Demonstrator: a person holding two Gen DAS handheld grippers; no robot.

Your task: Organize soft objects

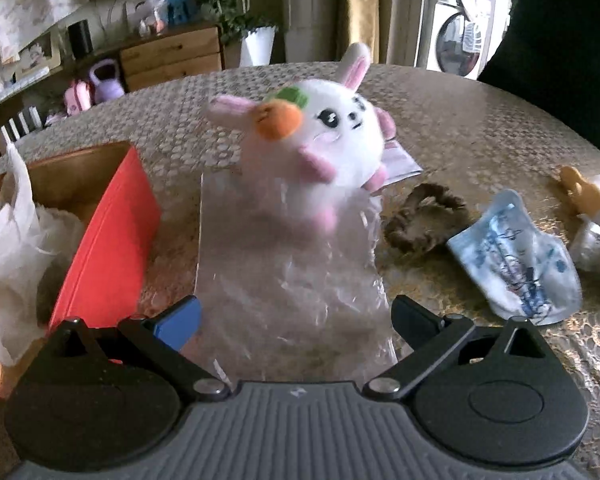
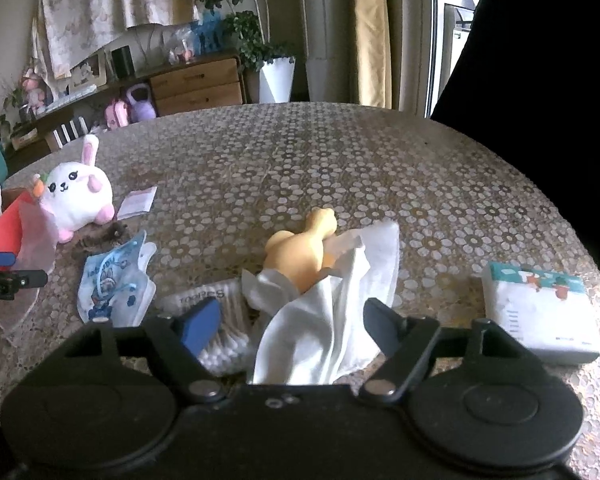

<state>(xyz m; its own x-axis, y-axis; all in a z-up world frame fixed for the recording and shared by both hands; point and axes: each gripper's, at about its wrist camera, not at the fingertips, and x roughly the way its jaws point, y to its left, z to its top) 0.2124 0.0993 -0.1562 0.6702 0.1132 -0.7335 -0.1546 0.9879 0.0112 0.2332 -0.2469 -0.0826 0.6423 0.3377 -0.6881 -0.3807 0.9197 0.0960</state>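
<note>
Plush rabbit [image 1: 320, 140]: round, white, pink ears and feet, orange carrot at one cheek; sits on the patterned table [image 1: 460, 120] at the far end of a clear plastic bag [image 1: 284, 280], beside a red box [image 1: 108, 240].

Left gripper [image 1: 296, 320]: jaws wide apart, bag lying between them, nothing pinched; rabbit just beyond the fingertips.

White cloth [image 2: 328, 320]: crumpled, draped over a yellow duck toy [image 2: 300, 252].

Right gripper [image 2: 292, 320]: jaws spread, cloth between them, pads not touching it.
</note>
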